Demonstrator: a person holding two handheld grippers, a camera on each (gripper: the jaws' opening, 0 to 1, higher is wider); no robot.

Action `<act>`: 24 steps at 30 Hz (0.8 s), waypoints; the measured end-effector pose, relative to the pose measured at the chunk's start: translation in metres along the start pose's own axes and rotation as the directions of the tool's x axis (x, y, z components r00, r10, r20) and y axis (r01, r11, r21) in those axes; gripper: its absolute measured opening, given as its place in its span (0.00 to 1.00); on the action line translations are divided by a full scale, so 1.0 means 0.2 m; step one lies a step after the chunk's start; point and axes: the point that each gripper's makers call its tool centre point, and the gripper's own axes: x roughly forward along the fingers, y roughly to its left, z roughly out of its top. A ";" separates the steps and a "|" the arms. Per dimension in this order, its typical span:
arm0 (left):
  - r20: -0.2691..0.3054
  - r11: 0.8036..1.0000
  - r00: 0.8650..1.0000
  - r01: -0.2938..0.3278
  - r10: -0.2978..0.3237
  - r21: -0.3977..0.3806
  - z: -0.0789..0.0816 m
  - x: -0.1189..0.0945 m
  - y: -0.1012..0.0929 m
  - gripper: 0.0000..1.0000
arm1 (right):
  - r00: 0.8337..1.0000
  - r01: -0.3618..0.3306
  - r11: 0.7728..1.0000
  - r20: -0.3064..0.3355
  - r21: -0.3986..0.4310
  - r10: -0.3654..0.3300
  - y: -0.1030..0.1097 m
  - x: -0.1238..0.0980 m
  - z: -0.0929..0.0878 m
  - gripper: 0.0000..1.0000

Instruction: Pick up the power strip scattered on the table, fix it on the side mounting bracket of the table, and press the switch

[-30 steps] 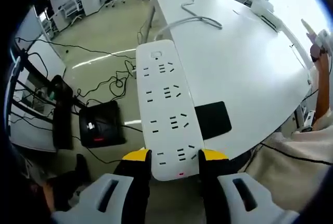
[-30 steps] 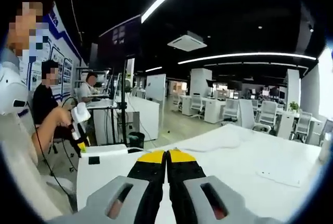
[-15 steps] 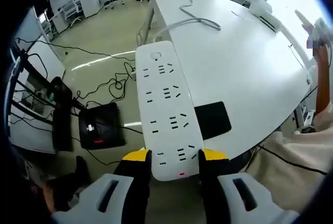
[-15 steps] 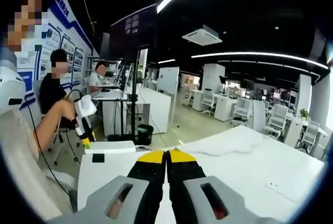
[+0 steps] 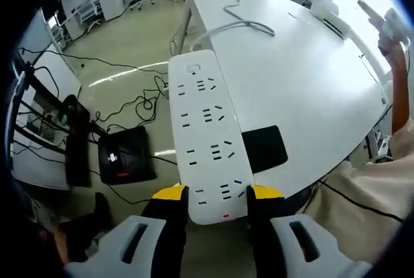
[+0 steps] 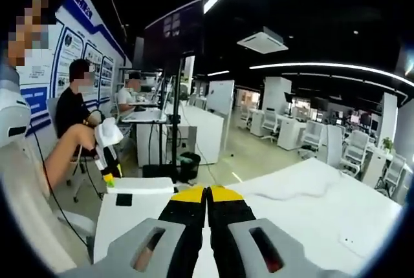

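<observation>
At the bottom centre of the left gripper view, the left gripper [image 5: 217, 195] clamps the near end of the strip [image 5: 208, 132], which runs up the frame over the worktop [image 5: 310, 77] edge, with floor to its left and a black pad [image 5: 265, 149] just right of it. The cord [image 5: 242, 26] trails off toward the upper part of the worktop. The step in hand looks like carrying the strip to the side bracket, which I cannot pick out here; to do it well, keep the grip square on the end, hold the long body level so it does not lever out, and mind the cord's drag. In the right gripper view, the right gripper [image 6: 207, 194] sits low centre, jaws pressed together on nothing, above the worktop. Against the earlier frames, the strip sits the same in the left view, while the right view has tilted and the raised hand [image 5: 388, 22] at upper right has moved higher.
</observation>
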 end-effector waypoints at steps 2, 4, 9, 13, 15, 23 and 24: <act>0.002 1.000 1.000 0.000 0.000 -0.002 0.00 0.00 0.00 0.41 | 1.000 -0.011 1.000 -0.005 -0.003 0.011 0.00 0.02 0.00 0.00; 0.001 1.000 1.000 -0.001 0.001 -0.004 0.00 0.00 -0.01 0.41 | 1.000 -0.020 1.000 -0.008 -0.004 0.020 0.00 0.04 0.00 0.00; -0.004 1.000 1.000 -0.002 0.002 -0.007 0.00 0.00 0.01 0.41 | 0.999 -0.033 0.999 -0.019 -0.001 0.033 -0.01 0.08 0.00 0.00; -0.008 1.000 1.000 -0.002 0.002 -0.003 0.00 0.00 0.01 0.41 | 0.998 -0.052 0.999 -0.032 0.006 0.052 0.01 0.11 0.02 0.00; -0.010 1.000 1.000 -0.002 0.002 -0.002 0.00 0.00 0.01 0.41 | 0.998 -0.060 0.998 -0.035 0.001 0.060 0.01 0.12 0.02 0.00; -0.016 1.000 1.000 -0.001 0.001 -0.001 0.00 0.00 0.00 0.41 | 0.993 -0.104 0.994 -0.059 0.008 0.105 0.05 0.20 0.03 0.00; -0.016 1.000 1.000 -0.001 0.001 0.000 0.00 0.00 0.00 0.41 | 0.992 -0.108 0.994 -0.061 0.010 0.109 0.06 0.21 0.03 0.00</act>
